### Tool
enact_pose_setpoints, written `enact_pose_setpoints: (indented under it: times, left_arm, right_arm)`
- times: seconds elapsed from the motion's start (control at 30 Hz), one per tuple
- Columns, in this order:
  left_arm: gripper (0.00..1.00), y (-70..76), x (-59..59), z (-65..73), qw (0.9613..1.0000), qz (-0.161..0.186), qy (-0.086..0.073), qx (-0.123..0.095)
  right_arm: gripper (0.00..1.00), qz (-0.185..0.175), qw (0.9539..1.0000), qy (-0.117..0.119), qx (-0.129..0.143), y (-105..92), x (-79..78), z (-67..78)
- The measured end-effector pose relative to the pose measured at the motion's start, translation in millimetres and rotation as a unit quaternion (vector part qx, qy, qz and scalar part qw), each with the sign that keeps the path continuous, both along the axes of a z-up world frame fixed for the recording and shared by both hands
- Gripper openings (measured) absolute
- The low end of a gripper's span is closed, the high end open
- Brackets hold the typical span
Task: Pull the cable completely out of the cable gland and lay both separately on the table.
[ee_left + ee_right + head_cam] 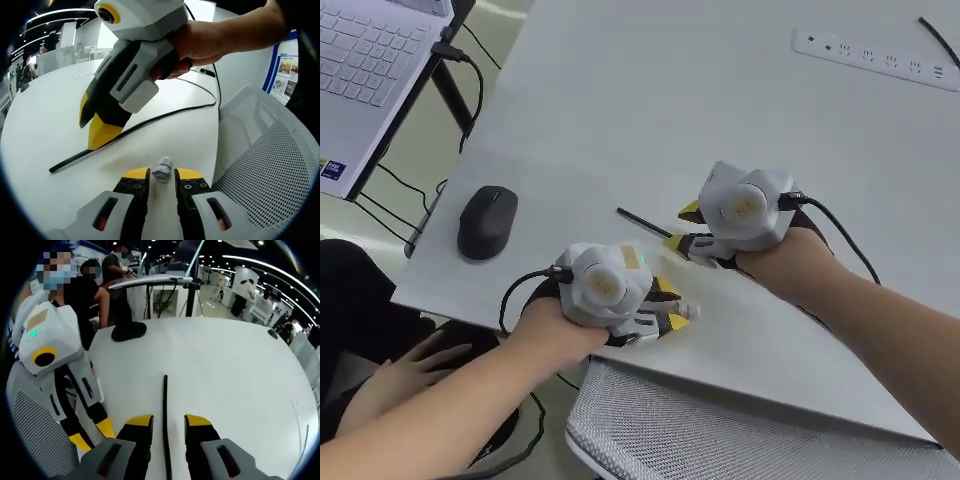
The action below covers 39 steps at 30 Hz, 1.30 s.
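A small grey-white cable gland (162, 169) sits between the yellow tips of my left gripper (162, 175), just above the white table (650, 100); the jaws close on its sides. No cable is in the gland. The thin black cable (640, 221) lies flat on the table by itself. It runs straight between the jaws of my right gripper (168, 420), which stand apart on either side of the cable (165, 405) without pinching it. In the head view the left gripper (675, 305) is near the front edge and the right gripper (682, 227) is just behind it.
A black mouse (487, 221) lies at the table's left edge, with a laptop (370, 60) beyond it. A white power strip (875, 55) sits far right. A mesh chair back (720, 430) is below the front edge. People stand past the table's far side.
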<state>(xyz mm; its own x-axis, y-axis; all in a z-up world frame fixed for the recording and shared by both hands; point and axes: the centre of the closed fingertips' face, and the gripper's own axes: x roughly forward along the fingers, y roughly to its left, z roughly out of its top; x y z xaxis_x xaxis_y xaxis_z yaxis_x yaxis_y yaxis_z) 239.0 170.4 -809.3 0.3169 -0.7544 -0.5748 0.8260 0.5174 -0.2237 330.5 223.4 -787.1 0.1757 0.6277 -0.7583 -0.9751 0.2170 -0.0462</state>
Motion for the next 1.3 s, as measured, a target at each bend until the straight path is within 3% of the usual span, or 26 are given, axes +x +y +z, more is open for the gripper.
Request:
enact_pose_setpoints:
  times: [0.17, 0.37, 0.67, 0.93, 1.1, 1.3]
  left_arm:
    - [0.23, 3.6, -0.6, 7.5, 0.9999, 0.007, -0.011, 0.002]
    - [0.27, 11.7, -4.3, 19.1, 0.9996, 0.026, -0.01, -0.002]
    - [0.32, 16.8, -11.8, 32.5, 0.999, 0.043, -0.014, -0.006]
    - [0.38, 19.8, -14.0, 56.8, 0.9975, 0.064, -0.016, -0.024]
    - [0.44, 22.2, -17.9, 71.6, 0.9964, 0.074, -0.012, -0.038]
    - [0.48, 29.0, -27.2, 88.1, 0.9951, 0.086, -0.012, -0.046]
  right_arm:
    - [0.24, -0.03, 0.9992, -0.012, 0.023, -11.2, 5.1, 22.7]
    - [0.28, -0.061, 0.9972, -0.012, 0.04, -33.3, 4.7, 40.3]
    - [0.33, -0.115, 0.9904, -0.029, 0.071, -65.9, 9.6, 74.8]
    - [0.42, -0.141, 0.986, -0.022, 0.085, -101.0, -9.6, 103.0]
    - [0.47, -0.159, 0.9804, -0.024, 0.113, -122.5, -25.2, 127.2]
    - [0.53, -0.181, 0.9751, -0.022, 0.126, -158.5, -38.7, 131.5]
